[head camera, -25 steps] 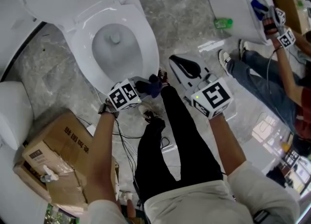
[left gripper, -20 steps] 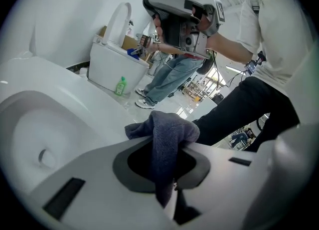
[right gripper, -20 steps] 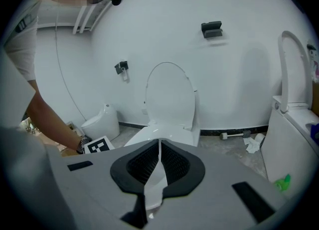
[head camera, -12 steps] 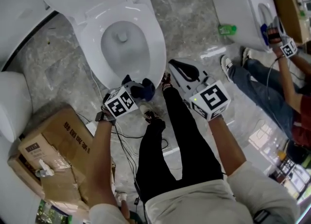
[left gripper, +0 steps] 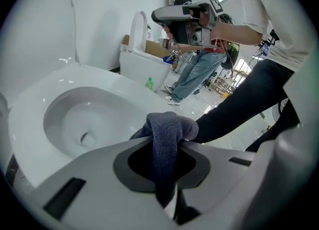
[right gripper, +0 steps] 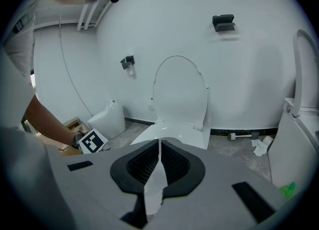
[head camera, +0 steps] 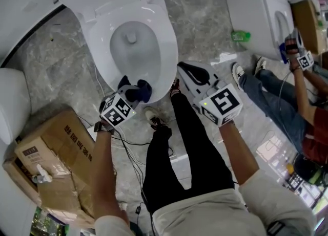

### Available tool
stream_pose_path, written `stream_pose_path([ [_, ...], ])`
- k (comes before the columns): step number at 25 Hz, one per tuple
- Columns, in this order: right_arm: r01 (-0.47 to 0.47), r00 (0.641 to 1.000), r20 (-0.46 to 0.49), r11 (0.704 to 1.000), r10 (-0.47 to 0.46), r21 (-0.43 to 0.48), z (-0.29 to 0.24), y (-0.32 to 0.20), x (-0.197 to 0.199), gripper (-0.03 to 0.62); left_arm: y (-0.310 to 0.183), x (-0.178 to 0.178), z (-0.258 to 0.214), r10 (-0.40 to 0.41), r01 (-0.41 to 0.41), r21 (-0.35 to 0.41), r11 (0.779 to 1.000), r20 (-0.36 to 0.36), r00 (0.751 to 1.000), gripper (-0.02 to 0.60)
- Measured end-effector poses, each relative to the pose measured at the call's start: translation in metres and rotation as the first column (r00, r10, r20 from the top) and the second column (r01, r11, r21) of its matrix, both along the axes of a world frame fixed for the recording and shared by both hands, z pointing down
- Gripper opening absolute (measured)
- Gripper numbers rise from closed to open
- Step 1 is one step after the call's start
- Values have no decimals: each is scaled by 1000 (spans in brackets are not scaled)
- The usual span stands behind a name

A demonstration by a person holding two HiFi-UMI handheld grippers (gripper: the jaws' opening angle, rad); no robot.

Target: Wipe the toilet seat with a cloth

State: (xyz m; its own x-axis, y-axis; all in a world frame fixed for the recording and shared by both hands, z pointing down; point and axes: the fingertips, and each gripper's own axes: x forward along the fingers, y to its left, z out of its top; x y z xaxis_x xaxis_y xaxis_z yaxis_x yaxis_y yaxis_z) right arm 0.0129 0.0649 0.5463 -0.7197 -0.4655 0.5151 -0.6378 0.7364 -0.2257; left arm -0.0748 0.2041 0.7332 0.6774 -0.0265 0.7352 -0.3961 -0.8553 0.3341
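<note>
Gripping the dark cloth [left gripper: 167,129] tight between its jaws, the left claw [head camera: 130,97] sits at the near edge of the seat [head camera: 166,50], about 6 o'clock on the bowl [head camera: 132,45] as the head view shows it. The cloth's bunched end lies on or just over the white rim; the left gripper view cannot settle whether it touches. The right claw [head camera: 190,72] hangs just off the seat's 4 o'clock side, jaws closed on nothing, apart from the work. To wipe well, I would judge the cloth should be pressed flat on the rim, not dragged by its tip, and run round toward 9 o'clock in one even sweep. The claw's hard nose should stay off the porcelain and the cloth out of the bowl. Beyond the seat, the lid [right gripper: 179,92] stands upright against the wall. Against the earlier frame, the left claw and cloth have slid from roughly 4 or 5 o'clock on the rim to its front centre, while the right claw has hardly shifted and kept its jaws closed.
</note>
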Motion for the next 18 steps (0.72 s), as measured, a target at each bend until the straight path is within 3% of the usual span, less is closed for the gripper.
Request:
stream_pose_path([
  [9, 32, 999, 10, 999, -32, -10, 1, -11, -15, 38, -32, -41, 4, -145, 145, 9, 989, 38, 989, 40],
  [15, 56, 998, 2, 998, -56, -22, 4, -17, -18, 38, -66, -77, 3, -259, 253, 76, 964, 82, 962, 40],
  [18, 61, 998, 5, 998, -61, -25, 5, -21, -20, 38, -81, -86, 7, -257, 246, 106, 964, 115, 959, 41],
])
